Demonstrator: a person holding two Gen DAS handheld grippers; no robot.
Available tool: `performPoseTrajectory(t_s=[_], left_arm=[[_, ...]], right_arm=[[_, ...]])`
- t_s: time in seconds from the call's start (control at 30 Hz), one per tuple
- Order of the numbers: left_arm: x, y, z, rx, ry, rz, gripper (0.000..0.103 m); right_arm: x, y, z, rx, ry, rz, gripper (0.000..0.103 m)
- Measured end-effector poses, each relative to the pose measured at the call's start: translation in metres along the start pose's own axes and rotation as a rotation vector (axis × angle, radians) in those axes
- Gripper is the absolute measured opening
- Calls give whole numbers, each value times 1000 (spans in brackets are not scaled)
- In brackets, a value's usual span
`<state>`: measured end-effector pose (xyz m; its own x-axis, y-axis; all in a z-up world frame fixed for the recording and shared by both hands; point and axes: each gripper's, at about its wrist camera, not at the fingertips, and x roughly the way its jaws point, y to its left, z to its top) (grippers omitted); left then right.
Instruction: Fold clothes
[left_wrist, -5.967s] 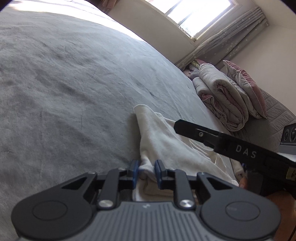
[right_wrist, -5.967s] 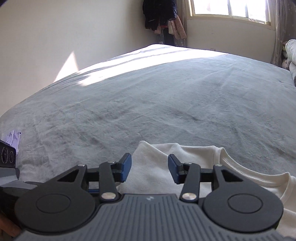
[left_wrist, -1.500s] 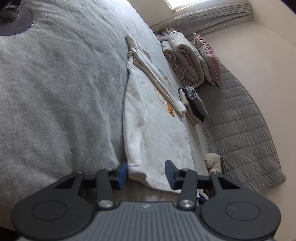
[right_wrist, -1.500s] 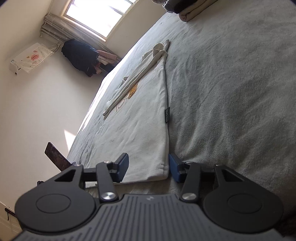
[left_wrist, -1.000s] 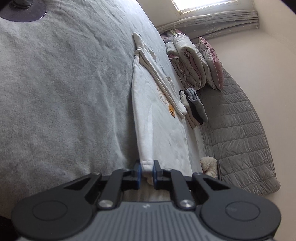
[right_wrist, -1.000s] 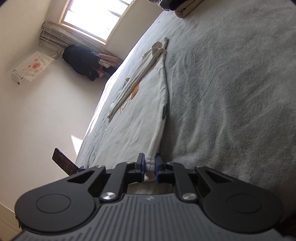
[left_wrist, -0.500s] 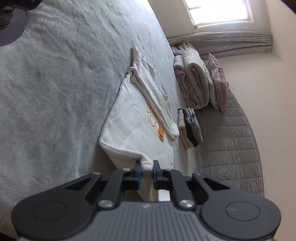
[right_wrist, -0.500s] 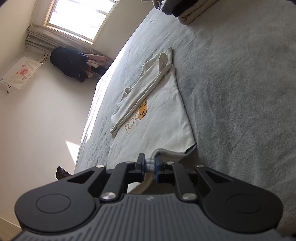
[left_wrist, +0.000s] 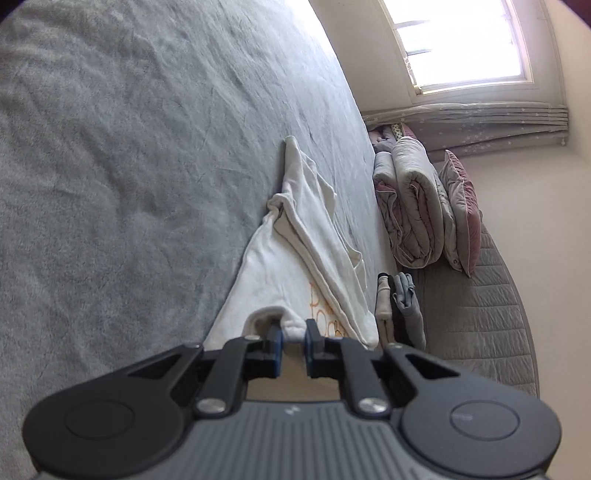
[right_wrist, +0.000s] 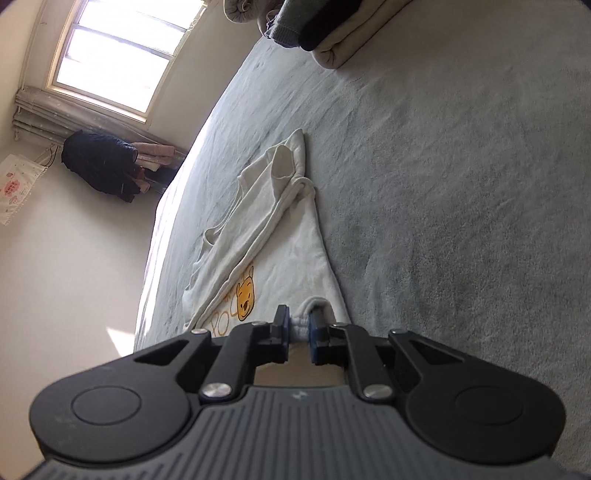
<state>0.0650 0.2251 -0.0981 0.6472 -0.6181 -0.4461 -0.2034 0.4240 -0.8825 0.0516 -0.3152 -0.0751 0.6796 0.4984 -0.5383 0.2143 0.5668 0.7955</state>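
Note:
A cream sweatshirt with an orange bear print lies on the grey bed, its sleeves folded in along the body. My left gripper is shut on one corner of the hem and holds it lifted, carried over the lower body. My right gripper is shut on the other hem corner, also lifted and carried over the body. The sweatshirt also shows in the right wrist view. The lifted hem hides the part of the shirt under the grippers.
A small pile of folded clothes lies beside the sweatshirt, also in the right wrist view. A rolled quilt and pink pillow sit by the quilted headboard. A dark coat hangs under the window.
Both grippers shut on the hem corners about a second ago, and since then have lifted the hem and carried it forward over the shirt toward the collar.

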Motion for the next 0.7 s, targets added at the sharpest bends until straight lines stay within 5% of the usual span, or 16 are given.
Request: performPoseTrajectory(t_s=[0.5,0.7], left_arm=[[24,5,9,-64,-67,1,16],[16,-11,14,56,-142,40,38]], right_arm=[[11,-23,13,151,-8,43,22],[0,-11,15,102,-64,26,50]])
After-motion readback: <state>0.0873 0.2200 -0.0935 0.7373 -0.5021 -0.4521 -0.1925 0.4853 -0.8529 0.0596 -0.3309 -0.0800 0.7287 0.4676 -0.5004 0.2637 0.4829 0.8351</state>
